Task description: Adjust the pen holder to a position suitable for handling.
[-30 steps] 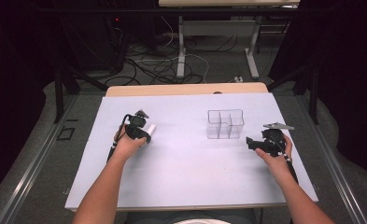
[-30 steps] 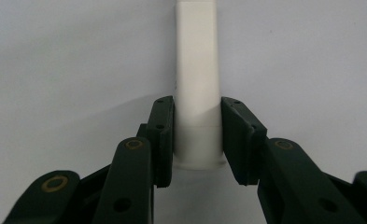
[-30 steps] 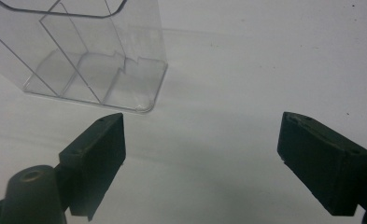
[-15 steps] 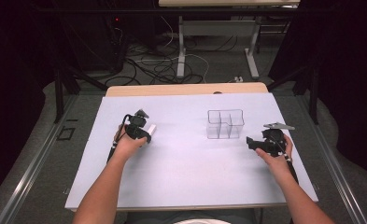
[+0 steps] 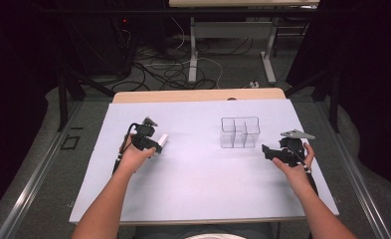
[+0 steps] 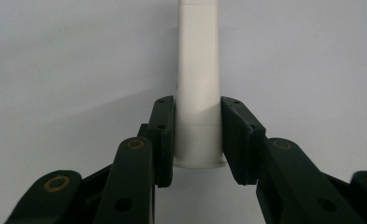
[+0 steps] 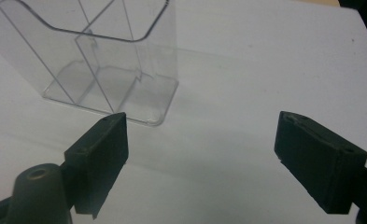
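Observation:
A white cylindrical stick [image 6: 197, 56] lies on the white sheet at the left. My left gripper [image 6: 197, 105] is shut on it, both pads pressing its sides near one end. In the high view the left gripper [image 5: 155, 145] is low over the sheet and the stick [image 5: 161, 140] pokes out to its right. A clear plastic box with dividers [image 5: 240, 132] stands right of centre. My right gripper [image 5: 265, 149] is to the box's right, pointing left. It is open [image 7: 200, 135] with nothing between its jaws, which have just closed slightly. The box [image 7: 102, 60] is ahead and to the left.
The white sheet [image 5: 203, 189] covers the table, with bare room between the hands and toward the near edge. A wooden table edge [image 5: 198, 94] shows at the back. Cables and table legs are on the floor beyond.

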The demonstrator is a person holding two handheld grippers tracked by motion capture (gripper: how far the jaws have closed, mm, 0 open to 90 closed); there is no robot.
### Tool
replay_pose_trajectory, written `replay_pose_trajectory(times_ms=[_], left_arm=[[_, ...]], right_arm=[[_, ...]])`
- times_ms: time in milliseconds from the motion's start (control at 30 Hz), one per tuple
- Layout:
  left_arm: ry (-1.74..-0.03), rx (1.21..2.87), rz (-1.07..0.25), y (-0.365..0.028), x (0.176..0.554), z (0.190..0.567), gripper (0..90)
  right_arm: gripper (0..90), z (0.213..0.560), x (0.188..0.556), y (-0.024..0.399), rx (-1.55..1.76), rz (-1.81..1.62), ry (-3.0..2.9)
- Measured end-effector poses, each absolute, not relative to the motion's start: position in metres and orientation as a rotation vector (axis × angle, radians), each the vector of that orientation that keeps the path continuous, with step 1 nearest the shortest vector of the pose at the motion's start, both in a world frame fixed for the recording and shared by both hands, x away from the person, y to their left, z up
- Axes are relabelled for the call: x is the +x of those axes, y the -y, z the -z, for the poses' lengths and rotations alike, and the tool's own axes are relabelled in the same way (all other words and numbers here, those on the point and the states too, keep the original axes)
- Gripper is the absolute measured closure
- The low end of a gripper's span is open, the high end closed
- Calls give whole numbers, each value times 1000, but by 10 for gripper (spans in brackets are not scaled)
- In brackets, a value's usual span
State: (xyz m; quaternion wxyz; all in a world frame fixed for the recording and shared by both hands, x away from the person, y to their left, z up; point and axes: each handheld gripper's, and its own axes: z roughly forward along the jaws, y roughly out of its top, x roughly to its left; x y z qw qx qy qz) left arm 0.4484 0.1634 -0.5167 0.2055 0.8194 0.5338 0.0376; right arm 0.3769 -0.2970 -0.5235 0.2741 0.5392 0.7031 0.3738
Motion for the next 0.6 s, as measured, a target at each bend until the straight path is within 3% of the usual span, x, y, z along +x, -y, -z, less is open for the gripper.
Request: replay_pose_trajectory(times_ms=[600], left_arm=[[-1327,2232,24,-145,404,496,670]], right_arm=[[316,505,362,268,1154,-971,-1992]])
